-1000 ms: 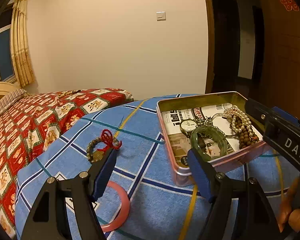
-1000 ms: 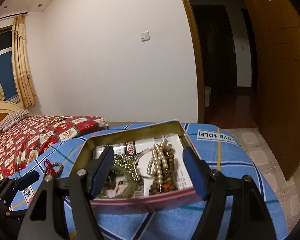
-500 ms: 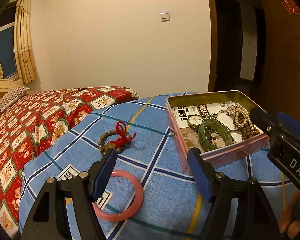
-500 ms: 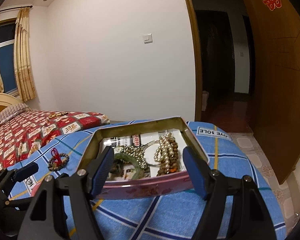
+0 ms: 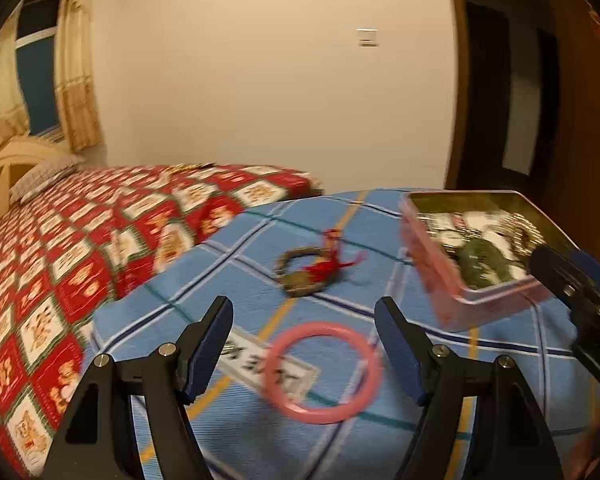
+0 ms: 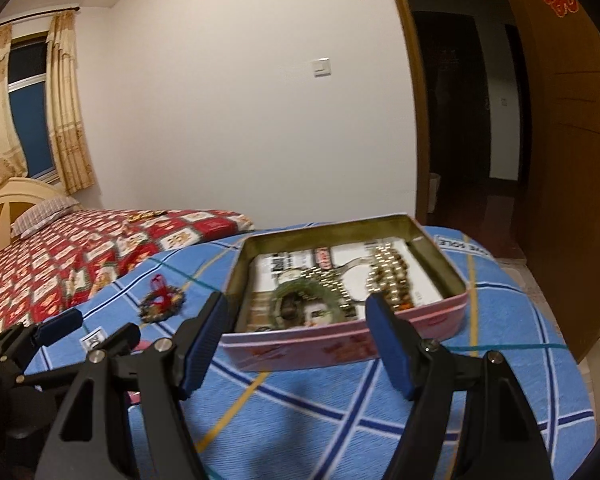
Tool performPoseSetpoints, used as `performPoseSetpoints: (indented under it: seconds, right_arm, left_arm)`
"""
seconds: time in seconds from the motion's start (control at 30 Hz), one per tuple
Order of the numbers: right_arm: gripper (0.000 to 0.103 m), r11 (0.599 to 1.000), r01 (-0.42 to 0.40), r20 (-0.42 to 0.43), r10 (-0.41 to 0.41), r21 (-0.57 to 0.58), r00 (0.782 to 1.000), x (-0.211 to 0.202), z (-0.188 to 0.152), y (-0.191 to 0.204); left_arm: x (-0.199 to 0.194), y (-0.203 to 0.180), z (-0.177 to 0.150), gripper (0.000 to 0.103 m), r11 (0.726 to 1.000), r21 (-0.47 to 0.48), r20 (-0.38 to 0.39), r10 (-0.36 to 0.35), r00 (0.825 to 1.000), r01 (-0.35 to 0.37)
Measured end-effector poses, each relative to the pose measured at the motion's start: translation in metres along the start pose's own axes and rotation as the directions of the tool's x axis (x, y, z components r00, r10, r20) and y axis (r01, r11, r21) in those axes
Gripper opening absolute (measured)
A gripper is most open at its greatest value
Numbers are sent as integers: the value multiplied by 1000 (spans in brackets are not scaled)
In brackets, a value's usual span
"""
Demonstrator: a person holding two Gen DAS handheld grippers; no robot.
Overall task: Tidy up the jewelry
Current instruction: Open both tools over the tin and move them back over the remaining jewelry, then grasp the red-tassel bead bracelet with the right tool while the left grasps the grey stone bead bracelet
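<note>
The left tool (image 5: pixel 304 330) hangs with its two blue-padded fingers spread wide and nothing between the pads; the smooth pink ring bangle (image 5: pixel 322 372) lies flat on the cloth just past the tips, a plain closed hoop with a glossy, plastic-like look. At about 12 o'clock from the bangle sits a small bracelet of dull round beads tied with a red cord knot (image 5: pixel 306 272), well apart from it; the cord's loose ends trail toward 3 o'clock. Both rest on a soft woven blue blanket crossed by white, navy, yellow and green stripes (image 5: pixel 228 280), which carries a white printed label under the bangle's left edge.

At 2 o'clock from the bangle stands a shallow rectangular metal tin with a pink outer wall and a dull golden inner wall (image 5: pixel 496 300), rounded at the corners and open on top. From the right wrist view the tin (image 6: pixel 420 322) holds a green stone-like bangle (image 6: pixel 312 292), a rope of pale pearly beads lying beside darker brown beads (image 6: pixel 388 276), and a fine gold-toned chain, all on printed paper; blur hides the finer detail.

The right tool (image 6: pixel 296 330) is likewise wide open and empty, its pads poised in front of the tin's near wall, not touching it. At 9 o'clock from the blanket, a bed with a red and cream patchwork cover (image 6: pixel 60 256) reaches back to a pale wooden headboard.
</note>
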State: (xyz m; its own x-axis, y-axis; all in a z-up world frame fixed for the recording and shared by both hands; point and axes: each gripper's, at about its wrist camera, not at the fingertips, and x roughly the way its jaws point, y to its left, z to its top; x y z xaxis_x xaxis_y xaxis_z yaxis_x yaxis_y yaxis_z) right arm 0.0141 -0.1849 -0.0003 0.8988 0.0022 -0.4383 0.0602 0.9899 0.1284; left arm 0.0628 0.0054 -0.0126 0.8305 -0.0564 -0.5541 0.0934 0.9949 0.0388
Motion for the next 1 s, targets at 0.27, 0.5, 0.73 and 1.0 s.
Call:
performPoseSetpoints:
  seconds: [0.27, 0.5, 0.73, 1.0]
  right_arm:
    - [75, 997, -74, -32, 74, -27, 997, 7, -5, 31]
    - [66, 983, -165, -93, 157, -82, 983, 29, -4, 71]
    - [60, 970, -227, -194, 207, -88, 959, 77, 6, 104]
    - [34, 969, -239, -370, 201, -58, 907, 136, 3, 121]
  left_arm:
    - [9, 45, 5, 73, 992, -93, -5, 89, 996, -89]
    - [21, 82, 17, 73, 962, -180, 11, 210, 978, -205]
    - [35, 101, 14, 73, 936, -267, -37, 228, 973, -229]
    - [39, 103, 13, 73, 938, -275, -55, 205, 977, -212]
